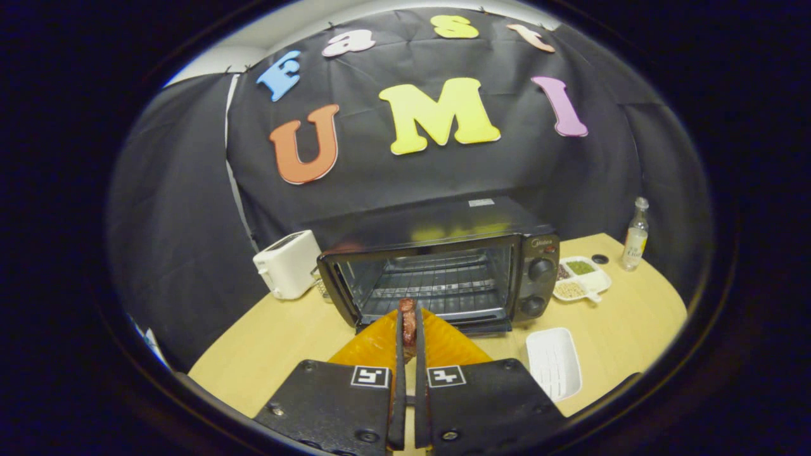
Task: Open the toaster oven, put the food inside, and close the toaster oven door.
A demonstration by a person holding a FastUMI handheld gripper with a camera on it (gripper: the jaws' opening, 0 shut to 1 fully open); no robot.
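Nearest to us, the gripper (408,329) has its two fingers drawn almost together, pinching a small dark reddish piece of food (408,315) at the tips. We judge the piece to be light and somewhat soft (a slice of meat, as best we can tell at this size), so a firm pinch across its thin sides should hold it, though a greasy surface could let it slip. Held food sits just in front of the toaster oven (443,272), at the lip of its opening. Below the fingers the oven's door (497,327) appears dropped open, and the wire rack (437,282) inside lies bare. Right of the fingers lies a white tray (554,362); farther on, a divided dish (580,278) and a small bottle (635,235). Left of the oven stands a white toaster (288,263), all on the wooden table (633,316).
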